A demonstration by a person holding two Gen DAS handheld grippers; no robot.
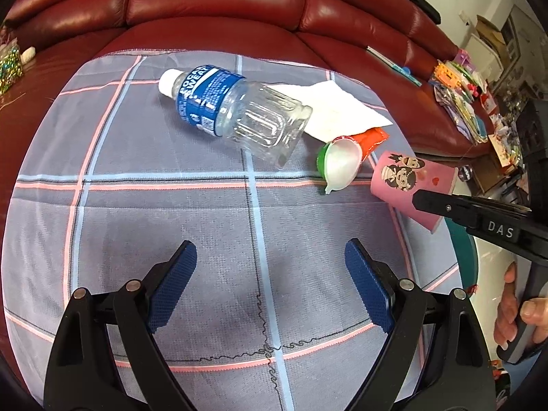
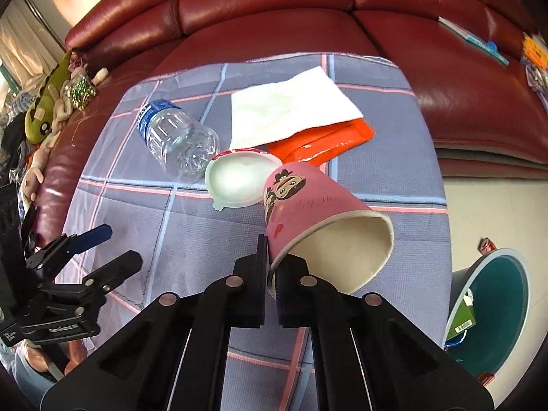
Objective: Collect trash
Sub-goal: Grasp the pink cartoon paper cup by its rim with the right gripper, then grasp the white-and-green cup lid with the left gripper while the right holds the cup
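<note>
A pink paper cup with cartoon figures lies on its side on the checked cloth. My right gripper is shut on its rim, one finger inside the mouth and one outside. In the left wrist view the same cup sits at the right with a black finger of the right gripper on it. Beside the cup lie a white plastic lid, an empty clear water bottle, a white napkin and an orange wrapper. My left gripper hovers open over bare cloth, apart from all of them.
A teal bin holding some packaging stands on the floor at the right. A red leather sofa runs behind the cloth. Soft toys and beads lie at the left, and papers and clutter at the far right.
</note>
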